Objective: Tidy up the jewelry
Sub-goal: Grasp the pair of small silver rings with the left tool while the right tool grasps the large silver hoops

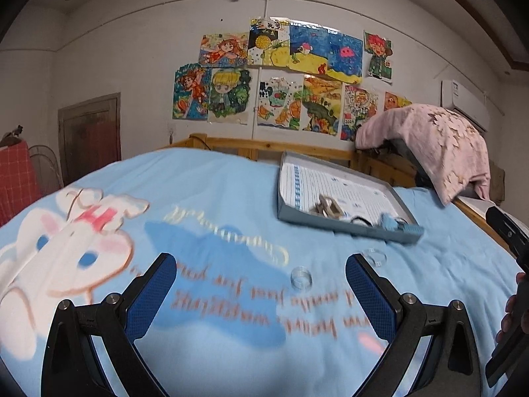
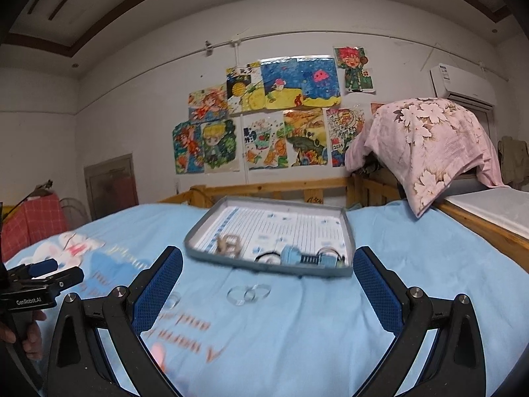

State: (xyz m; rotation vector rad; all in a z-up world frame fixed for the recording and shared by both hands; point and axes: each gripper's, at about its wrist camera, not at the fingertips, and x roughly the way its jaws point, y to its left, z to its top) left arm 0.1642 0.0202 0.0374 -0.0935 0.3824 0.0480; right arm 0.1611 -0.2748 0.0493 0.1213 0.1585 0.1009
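the left gripper hangs over a light blue blanket with its blue-padded jaws spread wide and nothing between them. just ahead of it and slightly toward its right finger, a clear plastic ring lies on the blanket; a second clear ring sits just past the right fingertip. farther ahead and to the right is a shallow grey tray lined with printed paper, holding a beige clasp-like piece, a dark ring and a pale blue hair clip, all bunched near the tray's near edge. the view is blurred, so finer detail of these pieces cannot be told. at the far right edge of the left view, part of the other tool and some fingers show.

the right gripper is likewise released, jaws wide apart and empty. straight ahead between its fingertips, two clear rings lie on the blanket touching or overlapping; which one cannot be told. another clear ring rests just inside the left finger. the grey tray lies directly beyond, its near rim level with the fingertips, with the beige piece, dark ring, blue clip and a silvery ring along that rim.

a pink floral pillow rests on a wooden bed rail far ahead to the right, and children's drawings cover the wall.
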